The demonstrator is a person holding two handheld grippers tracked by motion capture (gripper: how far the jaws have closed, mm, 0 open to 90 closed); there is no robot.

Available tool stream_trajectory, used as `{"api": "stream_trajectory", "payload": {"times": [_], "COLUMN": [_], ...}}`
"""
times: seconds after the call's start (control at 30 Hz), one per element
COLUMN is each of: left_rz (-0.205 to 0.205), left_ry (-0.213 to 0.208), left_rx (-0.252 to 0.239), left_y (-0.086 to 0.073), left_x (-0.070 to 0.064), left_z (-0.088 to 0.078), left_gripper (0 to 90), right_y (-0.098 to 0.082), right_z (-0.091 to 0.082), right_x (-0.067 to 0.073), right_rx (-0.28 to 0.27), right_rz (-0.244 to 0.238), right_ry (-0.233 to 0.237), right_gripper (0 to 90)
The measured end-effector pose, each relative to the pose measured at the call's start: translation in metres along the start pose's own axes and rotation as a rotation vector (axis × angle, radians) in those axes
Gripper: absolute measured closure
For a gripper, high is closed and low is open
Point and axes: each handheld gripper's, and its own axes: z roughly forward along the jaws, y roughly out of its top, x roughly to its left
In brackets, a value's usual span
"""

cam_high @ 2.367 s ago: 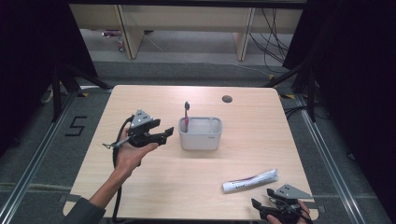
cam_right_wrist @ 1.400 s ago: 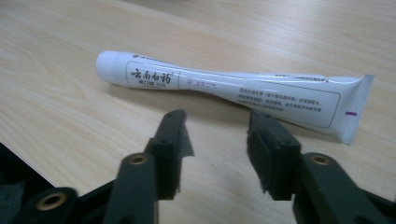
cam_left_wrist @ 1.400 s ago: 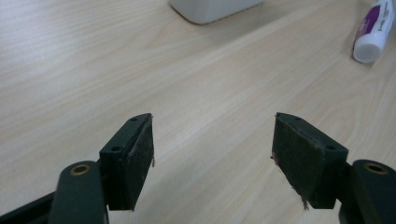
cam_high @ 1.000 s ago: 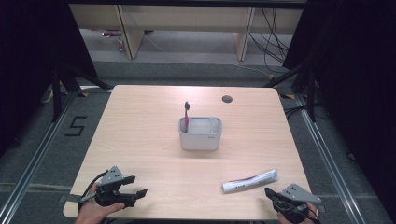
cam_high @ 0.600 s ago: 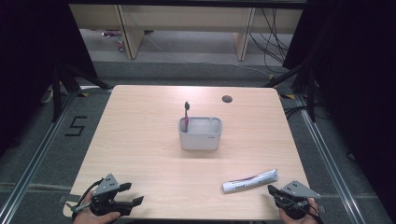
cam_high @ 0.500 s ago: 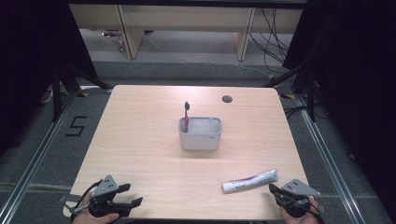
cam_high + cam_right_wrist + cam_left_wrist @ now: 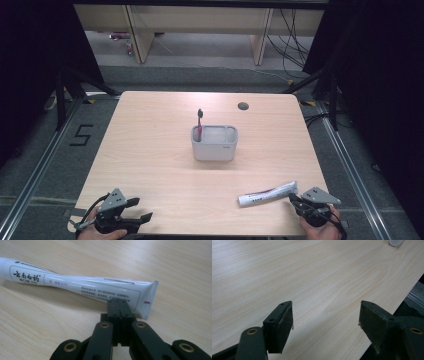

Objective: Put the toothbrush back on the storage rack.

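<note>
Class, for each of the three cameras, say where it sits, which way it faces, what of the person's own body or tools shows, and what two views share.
High view: above the near table edge, facing forward and down on the light wooden table; both hands hold the left gripper and right gripper.
Left gripper view: on that gripper, looking over bare wood between its wide-open black jaws.
Right gripper view: on that gripper, shut jaws pointing at the white printed toothpaste tube.
Shared: high and right gripper views both show the tube.

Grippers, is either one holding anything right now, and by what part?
Nothing is held. The left gripper is open over bare table. The right gripper is shut on nothing, its tips just before the toothpaste tube's flat end.
</note>
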Motion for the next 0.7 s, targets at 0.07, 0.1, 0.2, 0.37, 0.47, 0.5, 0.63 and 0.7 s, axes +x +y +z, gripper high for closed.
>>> {"api": "stream_trajectory", "payload": {"times": [0.07,0.1,0.2,0.37,0.47,0.5,0.63,0.7], "left_rz": [0.001,-0.006,-0.015,-0.020,-0.029,-0.026,-0.019,-0.023], "left_ry": [0.000,-0.002,0.000,0.002,0.008,0.010,0.003,0.006], "left_rx": [-0.001,-0.003,-0.011,-0.010,-0.011,-0.009,-0.004,-0.014], "left_y": [-0.0001,-0.0002,-0.0003,0.0004,0.0004,0.0004,0.0012,0.0006], "left_x": [-0.0003,-0.0008,-0.0006,-0.0008,-0.0001,0.0004,-0.0003,-0.0020], "left_z": [-0.0002,-0.0001,-0.0002,-0.0030,-0.0028,-0.0024,-0.0017,-0.0011], "left_gripper": [27.2,27.2,27.2,27.2,27.2,27.2,27.2,27.2], "right_y": [0.0003,0.0004,0.0006,-0.0004,-0.0005,-0.0003,0.0000,0.0002], "right_z": [0.0003,0.0007,0.0020,0.0028,0.0037,0.0036,0.0050,0.0060], "right_x": [-0.0009,-0.0009,-0.0017,-0.0037,-0.0036,-0.0035,-0.0025,-0.0039], "right_rx": [0.005,0.006,0.002,-0.005,0.000,0.001,0.001,-0.005], "right_rz": [0.002,0.005,-0.001,0.005,0.010,0.009,0.001,-0.009], "right_ry": [0.007,0.010,0.015,0.006,0.020,0.022,0.023,0.023], "right_gripper": [90.0,90.0,90.0,90.0,90.0,90.0,90.0,90.0]}}
